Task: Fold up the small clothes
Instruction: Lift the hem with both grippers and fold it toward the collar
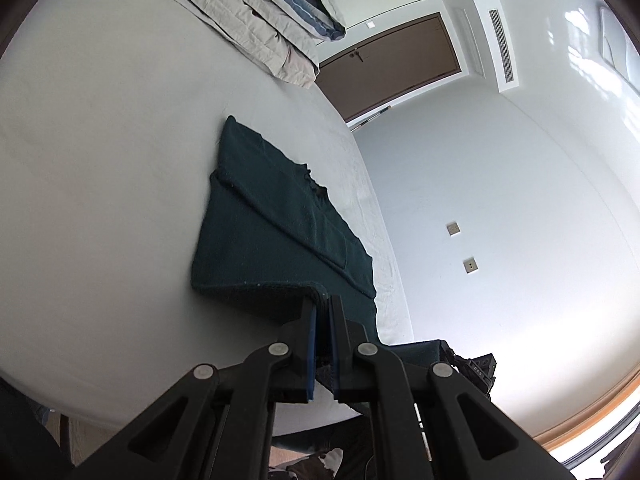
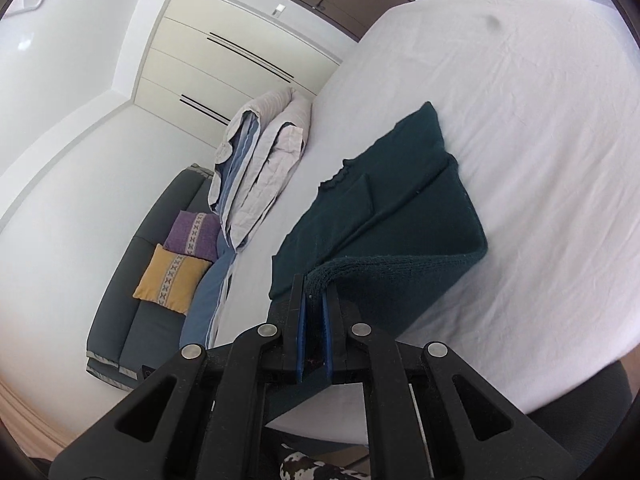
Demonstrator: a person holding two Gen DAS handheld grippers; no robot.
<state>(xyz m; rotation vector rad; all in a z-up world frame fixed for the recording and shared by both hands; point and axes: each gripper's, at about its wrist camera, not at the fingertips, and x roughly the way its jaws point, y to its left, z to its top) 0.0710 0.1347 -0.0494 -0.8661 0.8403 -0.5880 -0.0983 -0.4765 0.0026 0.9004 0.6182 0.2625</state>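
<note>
A dark green knit garment point(image 1: 272, 224) lies on the white bed sheet point(image 1: 100, 168), its near hem lifted off the sheet. My left gripper point(image 1: 323, 304) is shut on one corner of that hem, blue pads pinching the fabric. The other gripper shows at the lower right of the left wrist view, still holding cloth. In the right wrist view the same green garment point(image 2: 384, 208) stretches away from me with its frilled neckline at the far end. My right gripper point(image 2: 315, 288) is shut on the other hem corner, and the thick edge curls up from the white sheet point(image 2: 540, 160).
A folded grey and blue duvet point(image 1: 256, 12) lies at the far end of the bed, seen too as the duvet point(image 2: 256, 160) beside a dark sofa point(image 2: 160, 240) with purple and yellow cushions. A wardrobe point(image 2: 224, 60), a brown door point(image 1: 392, 60) and white walls surround the bed.
</note>
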